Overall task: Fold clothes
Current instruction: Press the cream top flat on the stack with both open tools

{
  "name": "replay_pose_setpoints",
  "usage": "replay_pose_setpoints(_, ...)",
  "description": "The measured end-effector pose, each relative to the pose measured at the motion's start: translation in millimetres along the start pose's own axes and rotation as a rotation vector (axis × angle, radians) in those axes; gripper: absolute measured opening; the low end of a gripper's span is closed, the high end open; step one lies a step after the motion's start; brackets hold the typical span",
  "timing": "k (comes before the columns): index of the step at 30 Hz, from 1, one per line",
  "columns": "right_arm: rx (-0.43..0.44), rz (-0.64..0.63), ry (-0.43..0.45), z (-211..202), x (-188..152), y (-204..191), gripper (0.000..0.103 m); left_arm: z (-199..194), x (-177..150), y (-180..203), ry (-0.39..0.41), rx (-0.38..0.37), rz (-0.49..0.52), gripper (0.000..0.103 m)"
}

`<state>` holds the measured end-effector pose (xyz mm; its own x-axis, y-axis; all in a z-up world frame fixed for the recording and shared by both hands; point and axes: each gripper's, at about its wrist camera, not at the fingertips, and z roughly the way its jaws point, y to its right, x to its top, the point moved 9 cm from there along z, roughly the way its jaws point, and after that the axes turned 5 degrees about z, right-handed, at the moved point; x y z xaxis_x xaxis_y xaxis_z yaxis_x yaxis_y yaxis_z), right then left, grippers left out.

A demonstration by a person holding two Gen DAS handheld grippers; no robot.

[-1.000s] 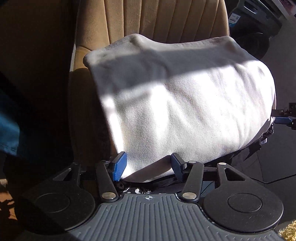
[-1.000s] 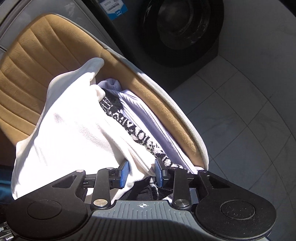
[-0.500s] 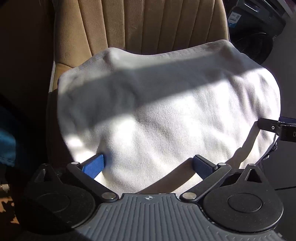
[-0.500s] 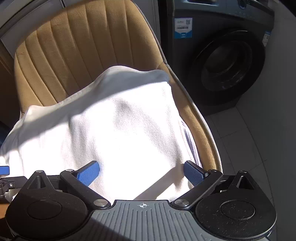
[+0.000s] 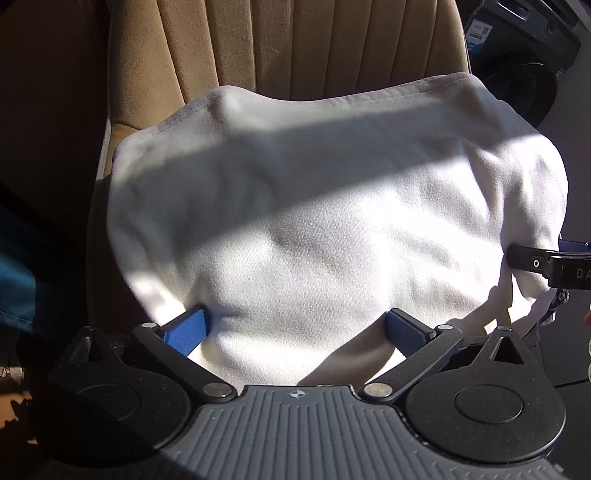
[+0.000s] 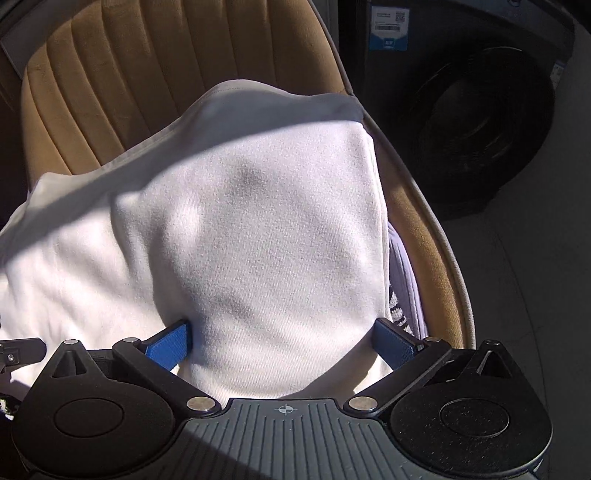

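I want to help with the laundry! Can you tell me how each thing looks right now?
White cloth: spread over the chair, let go.
Chair: mostly covered by the cloth.
Left tool: wide open.
Right tool: wide open.
Washing machine: door closed.

1. This is a home laundry corner: a dark front-loading washing machine (image 6: 476,122) stands here, its round door facing out.
2. A blue and white label (image 6: 389,27) sits on the machine's top front.
3. Just beside the machine, to its left, is a tan padded chair (image 6: 122,85) with ribbed upholstery.
4. Clothes are heaped on that chair, a white fleece garment (image 6: 258,229) on top.
5. Pale floor tiles (image 6: 535,295) run below the machine.
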<state>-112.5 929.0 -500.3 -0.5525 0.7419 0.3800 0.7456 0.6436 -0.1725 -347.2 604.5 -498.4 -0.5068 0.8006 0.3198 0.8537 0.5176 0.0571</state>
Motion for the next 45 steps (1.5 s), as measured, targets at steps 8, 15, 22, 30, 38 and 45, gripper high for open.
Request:
replay_pose_setpoints(8, 0.006, 0.015, 0.026, 2.4, 2.9, 5.1, 0.102, -2.8, 0.7, 3.6, 0.007, 0.032, -0.014, 0.103)
replay_pose_setpoints(15, -0.012, 0.018, 0.069, 0.6, -0.1, 1.6, 0.102, -6.9, -0.9, 6.0, 0.05, 0.047, -0.019, 0.103)
replay_pose_setpoints(22, -0.092, 0.015, 0.031, 1.5, 3.2, -8.1, 0.102, -0.7, 5.2, 4.8, -0.036, 0.058, -0.043, 0.103)
replay_pose_setpoints(30, -0.138, 0.035, -0.001, 5.5, -2.0, -13.0, 0.102, 3.1, 8.3, 6.1, -0.105, 0.079, -0.054, 0.103)
replay_pose_setpoints(38, -0.136, 0.077, -0.058, 9.4, -2.3, -15.6, 0.102, 1.1, 9.1, 7.9, -0.106, 0.084, -0.076, 0.103)
replay_pose_setpoints(45, -0.118, 0.073, -0.043, 8.4, -11.2, -22.5, 0.102, -0.1, 11.8, 10.9, -0.12, 0.087, -0.09, 0.103)
